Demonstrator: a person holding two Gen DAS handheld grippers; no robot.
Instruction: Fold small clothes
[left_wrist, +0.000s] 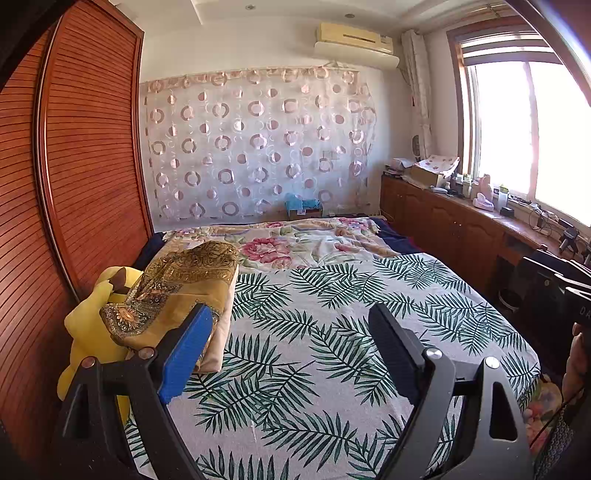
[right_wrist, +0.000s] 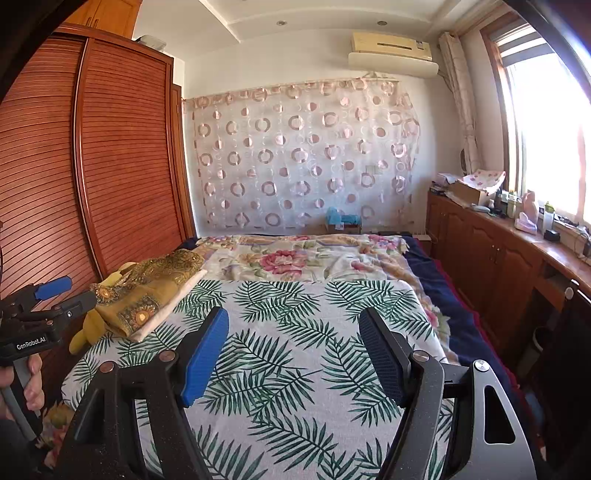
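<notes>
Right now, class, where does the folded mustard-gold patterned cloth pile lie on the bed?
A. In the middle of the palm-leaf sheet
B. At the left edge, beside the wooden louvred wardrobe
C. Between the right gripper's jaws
B: the folded mustard-gold patterned cloth pile lies at the bed's left edge, next to the wooden louvred wardrobe.

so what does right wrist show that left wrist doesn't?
Only right wrist: the left tongs from the side, open, with the hand on the grip, and its own right tongs, open. Only left wrist: its left tongs seen from behind, framing the bedspread. Both: the folded mustard clothes near the wardrobe, leaf-print bedspread, window.
</notes>
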